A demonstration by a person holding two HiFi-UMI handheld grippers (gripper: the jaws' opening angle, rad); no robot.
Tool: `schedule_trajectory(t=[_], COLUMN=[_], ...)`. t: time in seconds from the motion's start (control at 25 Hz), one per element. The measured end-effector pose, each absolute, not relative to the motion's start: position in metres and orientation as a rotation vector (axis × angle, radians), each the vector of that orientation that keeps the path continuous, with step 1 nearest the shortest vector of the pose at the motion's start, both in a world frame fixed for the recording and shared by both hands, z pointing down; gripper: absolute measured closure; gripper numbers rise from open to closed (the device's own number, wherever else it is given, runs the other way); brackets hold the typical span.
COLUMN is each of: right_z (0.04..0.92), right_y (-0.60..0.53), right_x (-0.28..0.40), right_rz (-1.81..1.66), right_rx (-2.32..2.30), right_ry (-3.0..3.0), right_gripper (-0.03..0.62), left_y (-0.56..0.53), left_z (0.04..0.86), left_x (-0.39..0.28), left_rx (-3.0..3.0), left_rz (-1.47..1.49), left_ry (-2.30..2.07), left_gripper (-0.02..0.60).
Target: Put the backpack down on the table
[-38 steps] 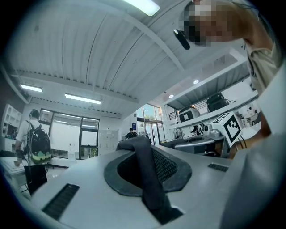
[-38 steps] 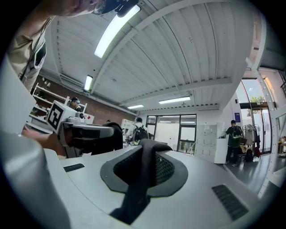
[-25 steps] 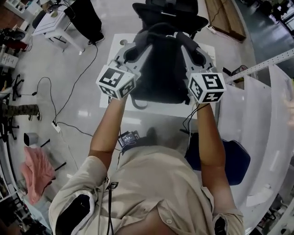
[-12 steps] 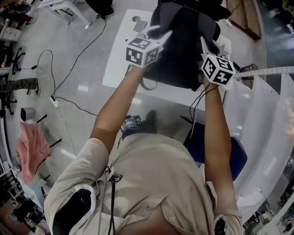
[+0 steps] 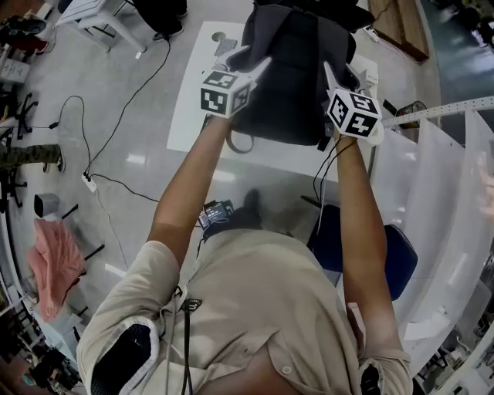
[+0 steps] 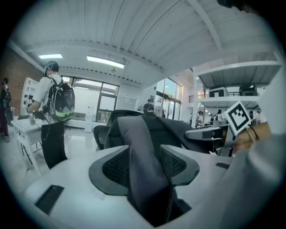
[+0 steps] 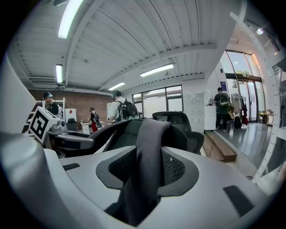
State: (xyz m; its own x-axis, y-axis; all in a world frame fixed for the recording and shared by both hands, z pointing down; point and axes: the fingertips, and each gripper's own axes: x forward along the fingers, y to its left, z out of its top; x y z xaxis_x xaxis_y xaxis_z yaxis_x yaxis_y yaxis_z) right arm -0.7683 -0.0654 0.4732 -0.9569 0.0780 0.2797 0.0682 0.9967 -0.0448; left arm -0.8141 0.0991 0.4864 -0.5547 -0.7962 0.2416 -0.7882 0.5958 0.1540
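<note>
A black backpack (image 5: 297,77) rests on the white table (image 5: 193,100), back panel toward me. My left gripper (image 5: 251,60) is at its left shoulder strap (image 6: 134,129) and my right gripper (image 5: 336,77) at the right strap (image 7: 149,134). In the left gripper view the strap runs between the pads (image 6: 116,167) with bare mesh showing on both sides. The right gripper view shows the same, the strap loose between the pads (image 7: 176,167). Both grippers' jaws have just been opening, each with its strap still between them.
A black office chair (image 5: 309,6) stands behind the table. A blue seat (image 5: 394,262) is by my right hip and white panels (image 5: 448,177) rise at the right. Cables (image 5: 116,116) and a pink cloth (image 5: 54,266) lie on the floor at left. A person (image 6: 53,103) stands far off.
Both grippers carried the backpack away from me and lowered it onto the white table. Since half a second ago they have barely shifted.
</note>
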Motion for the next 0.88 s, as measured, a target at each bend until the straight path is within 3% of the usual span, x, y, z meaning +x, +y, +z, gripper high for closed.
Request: schedule_trajectory(t=[0.4,0.72,0.88], right_z=[0.476,0.436,0.397], right_y=[-0.082,-0.074,-0.053], right_x=[-0.710,-0.635,-0.580], right_rz=[0.039,0.032,0.004], right_rx=[-0.084,-0.177,-0.327], right_ry=[-2.786,-2.866,-2.899], right_gripper=[0.451,0.455,0.540], left_y=[0.109,0.121,0.127], left_z=[0.496,0.431,0.372], left_x=[-0.762,-0.688,-0.625], left_rx=[1.263,1.269,1.298], left_rz=[0.010,0.017,0.053], left_ry=[-2.531,-2.669,-2.764], left_gripper=[0.376,0.376,0.401])
